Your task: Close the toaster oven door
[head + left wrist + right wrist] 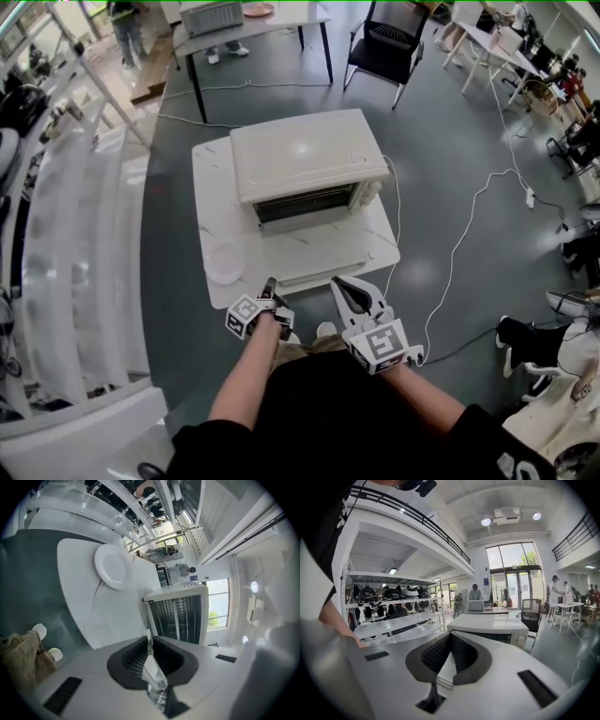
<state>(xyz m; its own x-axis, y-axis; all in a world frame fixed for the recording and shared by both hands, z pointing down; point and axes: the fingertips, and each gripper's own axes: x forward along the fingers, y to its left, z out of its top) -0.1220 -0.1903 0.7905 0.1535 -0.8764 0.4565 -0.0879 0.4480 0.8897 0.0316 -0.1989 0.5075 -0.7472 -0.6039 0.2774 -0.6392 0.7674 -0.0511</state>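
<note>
A cream toaster oven (307, 155) stands on a white marble table (212, 192), its dark front (306, 204) facing me. A pale flat panel (323, 270) lies on the table before it and looks like the lowered door; I cannot tell for sure. In the left gripper view the oven's racks (180, 618) show. My left gripper (270, 282) hovers at the table's near edge, tips together, nothing held (149, 637). My right gripper (337, 280) hangs beside it, tips also touching and empty (450, 635), pointing at the oven (487, 627).
A white plate (223, 262) lies on the table's near left corner, left of the left gripper. White shelving (66, 244) runs along the left. A white cable (459, 246) trails over the floor on the right. A dark table (253, 23) and a chair (386, 45) stand behind.
</note>
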